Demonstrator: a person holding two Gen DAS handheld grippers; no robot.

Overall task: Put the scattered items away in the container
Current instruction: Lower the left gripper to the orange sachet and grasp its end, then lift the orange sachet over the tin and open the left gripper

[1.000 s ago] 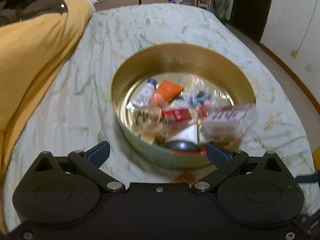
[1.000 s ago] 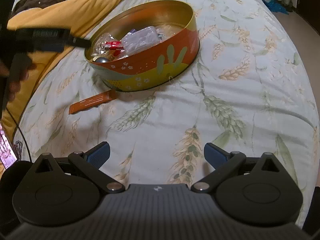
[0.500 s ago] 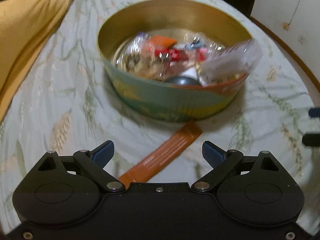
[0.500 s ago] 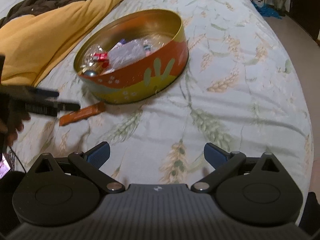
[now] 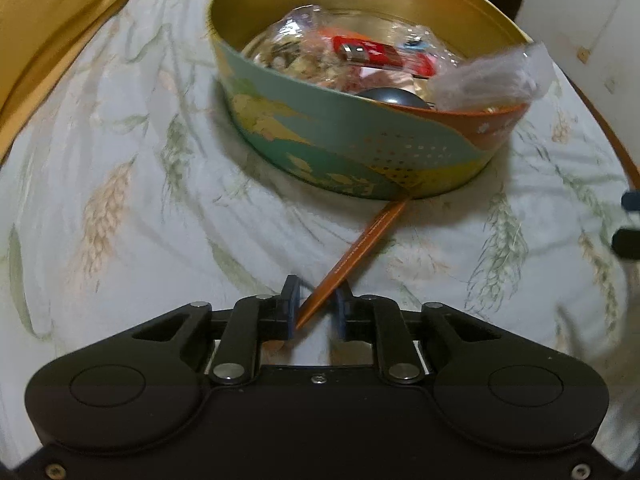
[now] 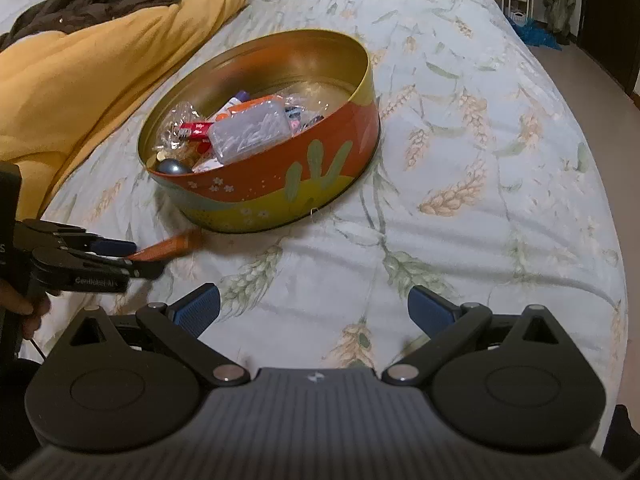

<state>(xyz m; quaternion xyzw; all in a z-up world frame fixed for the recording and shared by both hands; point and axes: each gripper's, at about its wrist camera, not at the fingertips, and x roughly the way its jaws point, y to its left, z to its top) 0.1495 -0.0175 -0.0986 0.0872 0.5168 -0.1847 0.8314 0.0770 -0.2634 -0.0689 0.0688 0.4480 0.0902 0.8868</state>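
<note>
Down on the wheat-print bedspread (image 6: 480,200), just in front of the round cookie tin (image 5: 360,148), lies the last stray item I can spot — a long, thin orange sachet stick (image 5: 356,252). Its far end sits right at the foot of the tin's wall, maybe tucked slightly under the curve, hard to say. The near end runs back between the fingers of the left gripper (image 5: 316,308), whose jaws are closing on it right now. The left pad looks to be on the sachet's tip; whether the right pad touches yet, I can't tell from this angle.

Handling-wise, my guess is it's very light and flat, a foil-type packet with some powder inside, so floppy rather than stiff. Grabbed at the very tip like this, it'll probably droop or swing when lifted, and slick foil can slide out of a shallow pinch. A hold a little further in from the end would feel safer, but the end is what's sticking up off the soft bedding, so it's the easy place to get at.

The tin is already pretty full — a clear plastic bag (image 5: 492,76) hangs over the rim, with a red USB stick (image 5: 372,54) inside.

The right gripper (image 6: 314,312) is spread wide over bare bedspread, holding nothing, well clear of everything.
</note>
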